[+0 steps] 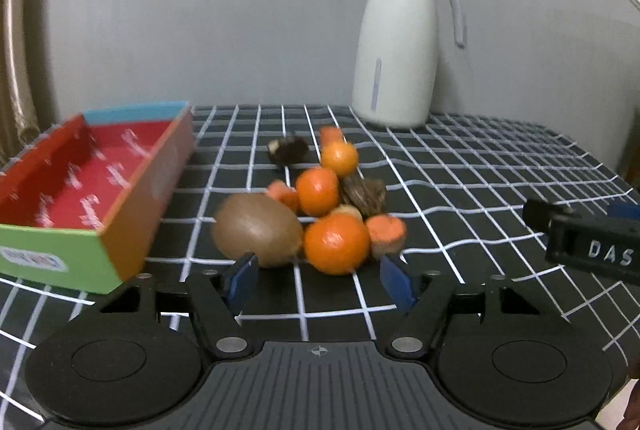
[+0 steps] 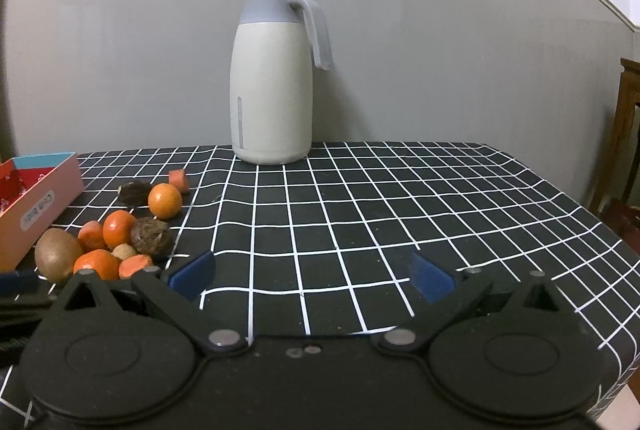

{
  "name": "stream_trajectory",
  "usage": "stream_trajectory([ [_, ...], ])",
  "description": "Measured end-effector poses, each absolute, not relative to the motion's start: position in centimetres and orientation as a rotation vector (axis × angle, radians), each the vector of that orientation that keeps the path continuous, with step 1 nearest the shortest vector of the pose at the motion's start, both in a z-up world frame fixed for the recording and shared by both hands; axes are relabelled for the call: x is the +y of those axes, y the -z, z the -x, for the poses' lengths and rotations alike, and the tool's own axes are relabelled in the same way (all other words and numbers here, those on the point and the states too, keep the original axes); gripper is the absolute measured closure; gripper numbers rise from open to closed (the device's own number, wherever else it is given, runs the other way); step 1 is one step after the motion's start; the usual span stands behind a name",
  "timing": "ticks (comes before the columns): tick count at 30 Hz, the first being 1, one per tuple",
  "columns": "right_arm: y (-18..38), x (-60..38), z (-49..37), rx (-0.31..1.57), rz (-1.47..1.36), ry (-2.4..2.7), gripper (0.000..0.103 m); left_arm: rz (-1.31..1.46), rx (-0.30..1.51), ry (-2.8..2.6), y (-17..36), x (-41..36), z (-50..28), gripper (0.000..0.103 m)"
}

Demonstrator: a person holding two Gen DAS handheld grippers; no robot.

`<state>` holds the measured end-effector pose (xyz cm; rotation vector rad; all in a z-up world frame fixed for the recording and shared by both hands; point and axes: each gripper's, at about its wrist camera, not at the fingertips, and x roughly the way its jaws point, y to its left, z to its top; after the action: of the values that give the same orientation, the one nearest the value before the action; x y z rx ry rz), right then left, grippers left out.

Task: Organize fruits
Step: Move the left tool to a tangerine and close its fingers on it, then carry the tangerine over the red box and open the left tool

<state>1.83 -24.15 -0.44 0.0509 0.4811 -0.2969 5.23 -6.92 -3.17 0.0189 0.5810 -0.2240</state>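
Fruits [image 1: 320, 206] heaped just ahead of left tool [image 1: 320, 280], fingers apart, nothing between

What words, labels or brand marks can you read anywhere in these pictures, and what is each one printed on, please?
"DAS": white letters on the black body of the right claw, cut off by the picture's edge.
White oval label on the box's green end: blurred, unreadable.
Label on the box's pink side, right wrist view: too small and tilted to read.
Pale print inside the box: blurred.

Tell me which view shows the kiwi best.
The left wrist view: the kiwi lies whole and near, just ahead of the hand-held gripper. The right wrist view shows it small at the left edge, beside the oranges.
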Motion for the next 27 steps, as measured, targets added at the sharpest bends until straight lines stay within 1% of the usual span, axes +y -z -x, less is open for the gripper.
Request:
stream_trajectory([
  [5,0.8,-24.8,-2.9,0.496,-0.072,0.296,0.000,-0.034,0.615,0.227,4.0,-8.7,-7.0,0.037],
  [7,0.9,-25.0,-3.3,0.497,-0.079,0.296,0.000,-0.021,0.640,0.224,4.3,-9.1,-8.0,0.043],
  [8,0.9,-25.1,-3.5,0.498,-0.084,0.297,0.000,-0.023,0.649,0.220,4.6,-9.3,-8.6,0.044],
  [9,1.0,-25.2,-3.7,0.499,-0.094,0.299,0.000,-0.037,0.646,0.211,4.6,-9.6,-8.9,0.049],
  [10,1.1,-25.3,-3.8,0.501,-0.104,0.299,0.000,-0.046,0.644,0.205,4.7,-9.7,-9.2,0.058],
  [11,1.1,-25.4,-3.8,0.504,-0.113,0.297,0.000,-0.049,0.641,0.199,4.7,-9.7,-9.5,0.060],
  [18,1.4,-25.3,-3.5,0.511,-0.097,0.278,0.000,-0.063,0.631,0.238,4.3,-8.9,-8.2,0.060],
  [23,1.5,-24.7,-3.3,0.515,-0.067,0.270,0.000,-0.097,0.524,0.228,2.3,-7.0,-6.4,0.060],
  [27,1.4,-23.6,-3.5,0.514,-0.031,0.251,0.000,-0.097,0.465,0.160,0.7,-3.6,-6.2,0.060],
])
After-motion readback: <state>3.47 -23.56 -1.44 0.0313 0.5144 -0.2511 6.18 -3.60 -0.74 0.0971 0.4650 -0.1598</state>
